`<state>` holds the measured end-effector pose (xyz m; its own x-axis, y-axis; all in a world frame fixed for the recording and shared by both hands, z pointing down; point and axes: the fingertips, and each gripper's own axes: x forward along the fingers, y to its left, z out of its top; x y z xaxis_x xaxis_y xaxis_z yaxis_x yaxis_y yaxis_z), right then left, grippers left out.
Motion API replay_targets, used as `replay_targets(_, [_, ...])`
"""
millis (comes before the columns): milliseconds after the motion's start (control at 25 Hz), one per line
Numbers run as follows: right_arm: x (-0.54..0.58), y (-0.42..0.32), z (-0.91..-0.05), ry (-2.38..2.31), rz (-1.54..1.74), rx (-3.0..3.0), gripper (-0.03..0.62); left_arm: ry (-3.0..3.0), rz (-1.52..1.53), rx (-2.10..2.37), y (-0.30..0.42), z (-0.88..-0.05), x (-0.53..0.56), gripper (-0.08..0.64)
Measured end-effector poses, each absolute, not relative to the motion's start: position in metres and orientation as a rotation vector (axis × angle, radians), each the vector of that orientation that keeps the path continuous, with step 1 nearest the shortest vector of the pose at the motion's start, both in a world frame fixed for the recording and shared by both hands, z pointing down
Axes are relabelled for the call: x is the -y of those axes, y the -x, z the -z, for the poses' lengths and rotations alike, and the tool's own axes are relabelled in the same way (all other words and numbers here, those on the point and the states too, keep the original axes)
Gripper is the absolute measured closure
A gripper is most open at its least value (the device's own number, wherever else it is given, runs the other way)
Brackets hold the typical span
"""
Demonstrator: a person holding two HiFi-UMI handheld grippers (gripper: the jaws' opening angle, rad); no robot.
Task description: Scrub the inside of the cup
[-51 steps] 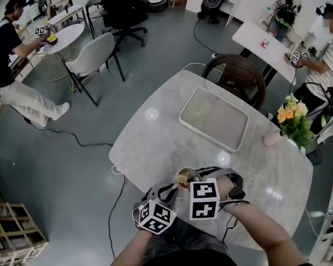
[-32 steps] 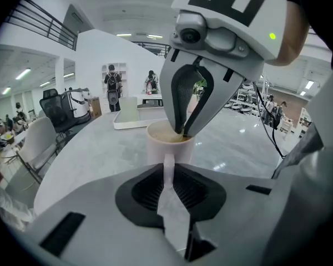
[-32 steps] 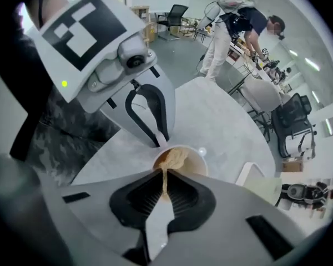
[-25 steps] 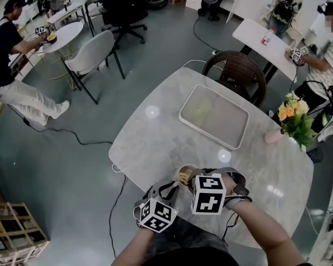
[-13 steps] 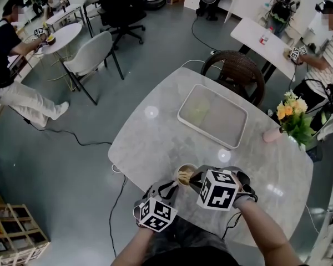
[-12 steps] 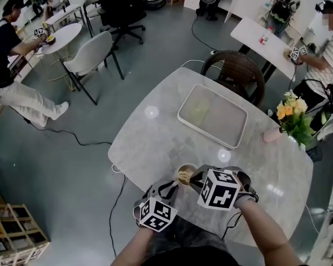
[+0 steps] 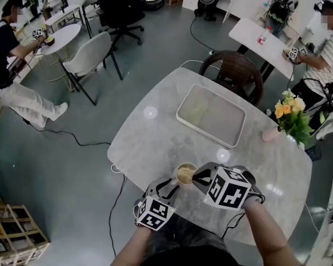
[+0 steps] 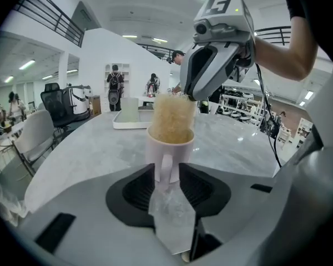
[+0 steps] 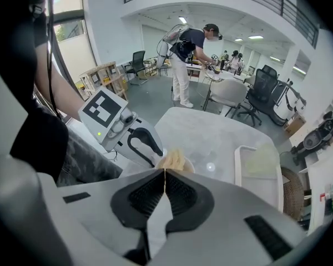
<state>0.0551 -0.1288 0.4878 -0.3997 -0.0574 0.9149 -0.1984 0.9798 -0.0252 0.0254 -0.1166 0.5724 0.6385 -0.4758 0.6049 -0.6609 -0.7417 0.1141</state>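
Note:
A pale cup (image 7: 184, 173) stands on the marble table (image 7: 150, 140) near its front edge. A beige fibrous scrubber (image 8: 172, 118) sticks up out of the cup (image 8: 170, 154). My right gripper (image 7: 195, 176) is shut on the scrubber (image 9: 173, 159) from the cup's right side. My left gripper (image 7: 169, 188) reaches in from the front. Its jaws are opening, and the cup's handle (image 8: 167, 168) stands between the tips of the left gripper (image 8: 167, 175) without being pressed. The cup's inside is hidden by the scrubber.
A white tray (image 7: 226, 122) with a pale green item (image 7: 197, 110) lies at the table's far side. A flower bunch (image 7: 291, 118) and a pink cup (image 7: 269, 133) sit at the right edge. A wicker chair (image 7: 231, 73) stands behind. People sit at other tables.
My right gripper has swung to the right and tilted, with the scrubber still in the cup's mouth. The cup and the left gripper stay in place.

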Motion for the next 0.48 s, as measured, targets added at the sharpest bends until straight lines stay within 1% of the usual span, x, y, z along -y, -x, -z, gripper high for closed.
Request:
replay_targets(40, [0.13,-0.056,-0.485,-0.193,-0.152,1.985,0.568,-2.54,-0.786,0.903,-0.025,-0.571,0.116,0.405])
replay_targets(120, [0.132,-0.058,-0.481,-0.215,-0.148,1.996,0.568,-2.547,-0.774,0.903,-0.024,-0.569,0.116,0.376])
replay_targets(200, [0.133,-0.06,-0.475,-0.236,-0.146,2.008,0.568,-2.55,-0.767,0.921,-0.021,-0.566,0.116,0.365])
replay_targets(480, [0.136,-0.064,-0.458,-0.301,-0.131,2.048,0.568,-2.549,-0.726,1.028,-0.001,-0.552,0.12,0.364])
